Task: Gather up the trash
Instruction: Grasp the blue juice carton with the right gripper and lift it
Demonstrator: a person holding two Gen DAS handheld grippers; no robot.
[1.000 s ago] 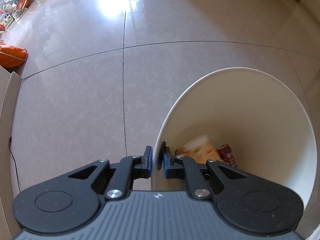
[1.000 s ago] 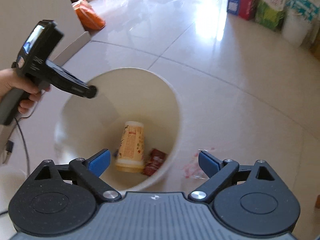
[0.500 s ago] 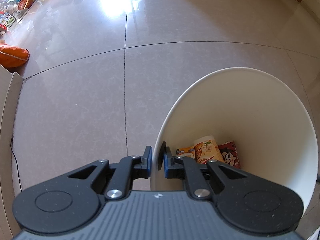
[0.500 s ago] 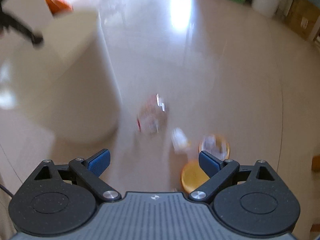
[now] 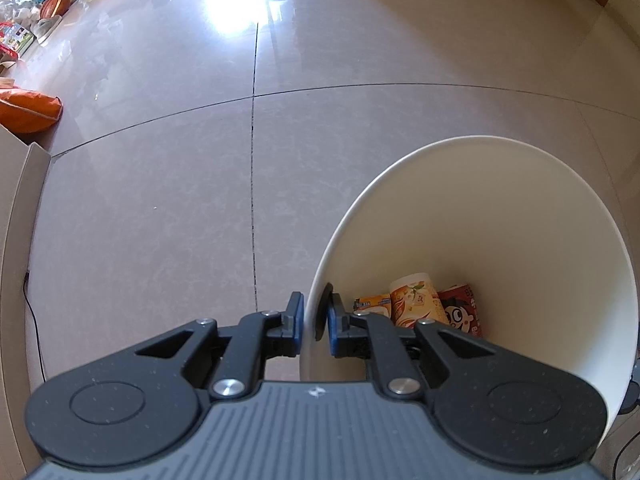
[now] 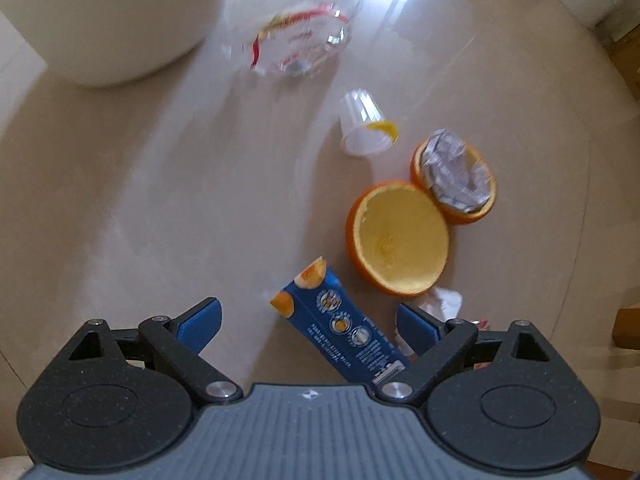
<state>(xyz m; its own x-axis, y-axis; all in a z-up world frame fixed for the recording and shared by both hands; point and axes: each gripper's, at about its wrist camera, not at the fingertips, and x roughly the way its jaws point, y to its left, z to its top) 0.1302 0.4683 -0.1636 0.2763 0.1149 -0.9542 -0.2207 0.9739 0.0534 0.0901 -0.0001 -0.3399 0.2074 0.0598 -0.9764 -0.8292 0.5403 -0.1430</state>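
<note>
The white bin (image 5: 500, 216) holds a cup (image 5: 412, 300) and wrappers. The left tool (image 5: 314, 316) grips its rim; the right tool (image 6: 308, 320), released, has dropped from above the bin toward a blue carton (image 6: 340, 328).

Both views steep down, close; share bin (image 5: 520, 208).

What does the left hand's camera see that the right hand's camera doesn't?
Only the left wrist view looks into the white bin: a paper cup, a red packet and an orange packet lie at the bottom, and the left gripper is clamped on the bin's rim.

Only the right wrist view shows the open right gripper above floor litter: a blue carton, two orange peel halves, a small plastic cup and a clear wrapper.

Both show the bin and the tiled floor.
</note>
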